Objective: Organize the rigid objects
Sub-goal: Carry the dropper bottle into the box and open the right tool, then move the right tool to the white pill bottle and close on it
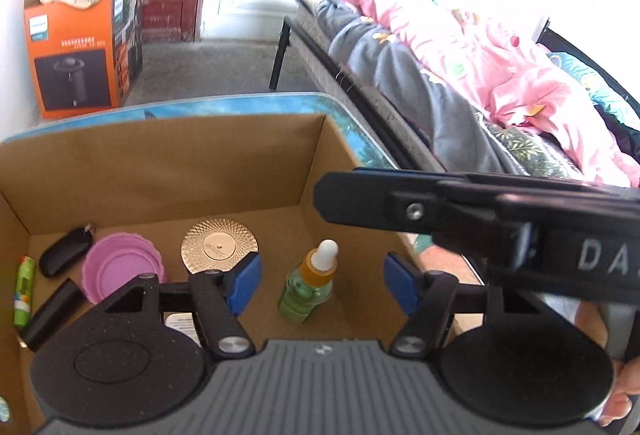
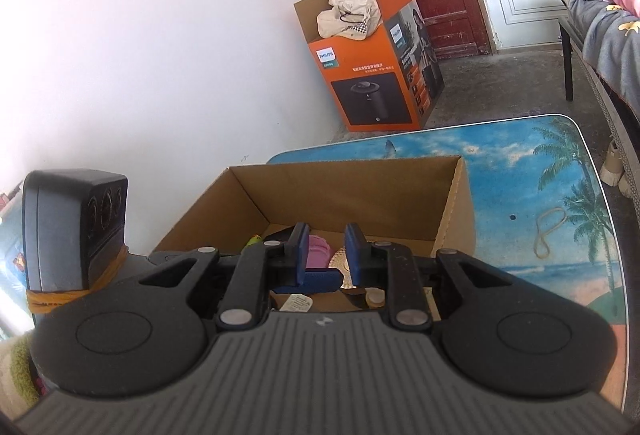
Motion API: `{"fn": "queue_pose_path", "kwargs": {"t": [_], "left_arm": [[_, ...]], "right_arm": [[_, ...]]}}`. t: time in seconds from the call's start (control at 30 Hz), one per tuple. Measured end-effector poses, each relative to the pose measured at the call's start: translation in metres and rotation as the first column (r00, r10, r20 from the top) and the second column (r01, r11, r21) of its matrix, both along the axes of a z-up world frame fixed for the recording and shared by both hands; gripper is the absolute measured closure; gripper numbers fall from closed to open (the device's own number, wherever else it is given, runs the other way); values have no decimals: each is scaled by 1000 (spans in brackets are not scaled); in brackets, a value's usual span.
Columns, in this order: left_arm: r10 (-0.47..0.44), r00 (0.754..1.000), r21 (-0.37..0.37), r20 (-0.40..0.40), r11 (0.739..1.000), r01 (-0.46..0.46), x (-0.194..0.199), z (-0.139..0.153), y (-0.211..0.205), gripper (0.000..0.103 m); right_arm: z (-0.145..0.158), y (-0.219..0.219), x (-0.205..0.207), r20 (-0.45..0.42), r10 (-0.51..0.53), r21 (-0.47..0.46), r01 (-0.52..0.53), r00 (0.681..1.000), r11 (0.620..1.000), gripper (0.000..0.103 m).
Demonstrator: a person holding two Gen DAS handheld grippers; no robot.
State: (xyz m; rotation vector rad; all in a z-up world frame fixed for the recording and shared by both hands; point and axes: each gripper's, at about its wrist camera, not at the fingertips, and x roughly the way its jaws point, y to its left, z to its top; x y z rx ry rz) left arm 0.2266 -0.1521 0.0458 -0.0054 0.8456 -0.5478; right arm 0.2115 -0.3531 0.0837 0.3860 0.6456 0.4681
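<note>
The small green glass dropper bottle with amber collar and white rubber bulb [image 1: 307,283] stands upright on the floor of the open brown cardboard box [image 1: 160,163], at the 6 o'clock end of the left wrist view, between the blue pads of the left gripper [image 1: 320,281]; its fingers [image 1: 244,283] are spread wide and touch nothing. I judge the bottle light but breakable, smooth and likely slippery on its round body; the bulb is soft and would give, so the better hold is low across the glass body or at the stiff amber collar, with a gentle squeeze.

At 10 o'clock from the bottle lies the round rose-gold metal disc with a radiating pattern [image 1: 220,245], stiff and flat, hard to pinch except by its edge; at 9 o'clock sits the pink ribbed plastic lid [image 1: 122,267], light and rigid; beyond it a black oblong case [image 1: 64,251], a green tube [image 1: 24,291] and a black bar [image 1: 50,315].

The right gripper [image 2: 329,255] hangs over the box's near edge; its fingers [image 2: 354,255] stand narrowly apart, and I cannot tell whether they hold anything.

The box rests on the beach-printed worktop [image 2: 540,195]; a tan rubber band [image 2: 550,231] lies at 3 o'clock of the box; an orange Philips carton [image 2: 380,75] stands on the floor beyond.
</note>
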Motion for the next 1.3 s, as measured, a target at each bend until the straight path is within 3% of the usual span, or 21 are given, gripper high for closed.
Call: {"fn": "queue_pose_path", "kwargs": {"t": [0.13, 0.2, 0.33, 0.4, 0.47, 0.63, 0.77, 1.07, 1.3], "left_arm": [[-35, 993, -33, 110, 999, 38, -44, 28, 17, 10], [-53, 987, -35, 152, 998, 59, -69, 38, 29, 7], [-51, 973, -14, 225, 998, 56, -123, 49, 61, 1], [-22, 971, -8, 237, 1000, 24, -143, 47, 79, 0], [23, 971, 1, 237, 1000, -24, -159, 44, 97, 0], [130, 957, 21, 261, 990, -140, -184, 35, 140, 0], [208, 930, 29, 303, 974, -227, -190, 29, 168, 0], [309, 917, 145, 253, 925, -351, -143, -11, 190, 1], [328, 920, 133, 215, 923, -360, -121, -30, 197, 7]], "right_arm": [[28, 2, -41, 65, -9, 38, 7, 998, 999, 77], [38, 6, -64, 92, -12, 63, 6, 996, 998, 59], [51, 23, -109, 139, 12, 93, -25, 990, 995, 48], [53, 36, -127, 147, 28, 107, -44, 989, 993, 36], [52, 51, -137, 140, 46, 115, -62, 989, 991, 32], [38, 94, -141, 81, 112, 154, -123, 990, 980, 30], [17, 132, -126, 6, 146, 195, -144, 989, 970, 30], [-35, 211, -73, -158, 171, 222, -134, 972, 966, 30], [-53, 238, -49, -189, 127, 190, -91, 974, 978, 38]]}}
